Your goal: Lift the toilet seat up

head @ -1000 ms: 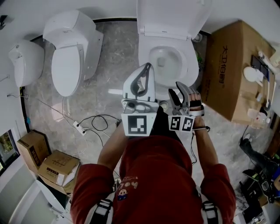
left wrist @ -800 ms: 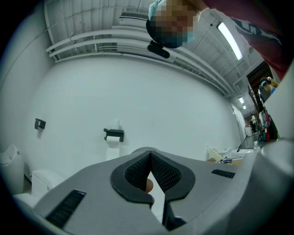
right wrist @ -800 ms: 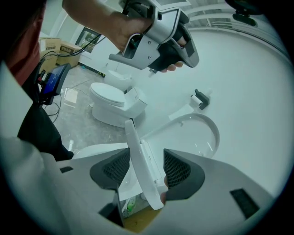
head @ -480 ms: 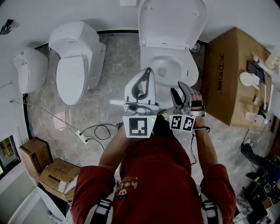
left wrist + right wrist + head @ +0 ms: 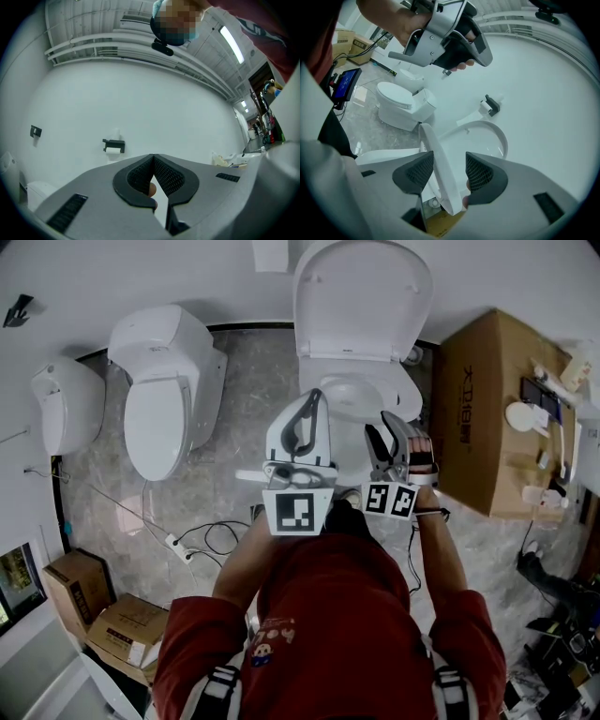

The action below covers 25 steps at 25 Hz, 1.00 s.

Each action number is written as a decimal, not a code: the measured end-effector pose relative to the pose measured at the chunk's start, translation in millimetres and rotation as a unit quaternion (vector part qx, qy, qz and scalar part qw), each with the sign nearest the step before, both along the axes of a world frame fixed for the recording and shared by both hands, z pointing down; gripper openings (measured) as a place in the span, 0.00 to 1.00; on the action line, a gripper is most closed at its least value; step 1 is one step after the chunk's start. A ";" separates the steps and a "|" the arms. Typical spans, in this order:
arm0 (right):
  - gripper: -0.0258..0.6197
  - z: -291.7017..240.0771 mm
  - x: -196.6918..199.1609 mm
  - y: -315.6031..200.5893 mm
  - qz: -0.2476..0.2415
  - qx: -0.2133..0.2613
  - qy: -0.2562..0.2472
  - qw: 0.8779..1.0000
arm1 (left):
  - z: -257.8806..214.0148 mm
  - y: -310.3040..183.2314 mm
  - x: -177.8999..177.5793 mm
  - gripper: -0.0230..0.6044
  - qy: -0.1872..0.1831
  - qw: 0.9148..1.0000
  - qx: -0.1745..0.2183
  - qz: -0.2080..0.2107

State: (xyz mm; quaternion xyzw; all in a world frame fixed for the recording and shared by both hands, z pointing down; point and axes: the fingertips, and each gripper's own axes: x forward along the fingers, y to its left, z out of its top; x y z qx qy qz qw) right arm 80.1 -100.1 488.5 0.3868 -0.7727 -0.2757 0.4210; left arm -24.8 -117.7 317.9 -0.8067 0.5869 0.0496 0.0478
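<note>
- The toilet bowl's (image 5: 375,395) front hides behind the left hand-held gripper (image 5: 316,395).
- The toilet seat's (image 5: 433,150) bottom hides behind the right hand-held gripper (image 5: 450,172).
- Things on the brown box (image 5: 478,399) are too small to tell.

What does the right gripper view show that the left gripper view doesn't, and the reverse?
Only the right gripper view: the toilet seat, tilted up between the parted jaws of the right gripper, which have just been closing slightly, and cardboard boxes on the floor. Only the left gripper view: a ceiling light. Both: the white wall with the paper holder.
</note>
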 end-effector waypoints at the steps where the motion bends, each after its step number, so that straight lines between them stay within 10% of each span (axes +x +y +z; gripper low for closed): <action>1: 0.37 -1.8 0.5 -2.9 0.001 0.003 0.000 1.000 | -0.5 -1.5 0.9 0.05 -0.002 1.000 0.000 0.001; 15: 0.37 -23.7 4.6 -39.0 0.010 0.026 -0.002 1.000 | -16.7 -20.9 11.8 0.05 0.007 1.000 0.011 0.005; 19: 0.37 -29.4 2.8 -48.2 0.013 0.031 -0.002 0.999 | -11.2 -23.2 12.2 0.05 -0.099 0.995 -0.001 0.029; 25: 0.36 -36.6 0.1 -62.7 0.020 0.038 -0.004 0.999 | -16.2 -31.8 6.2 0.05 -0.105 0.994 0.002 0.027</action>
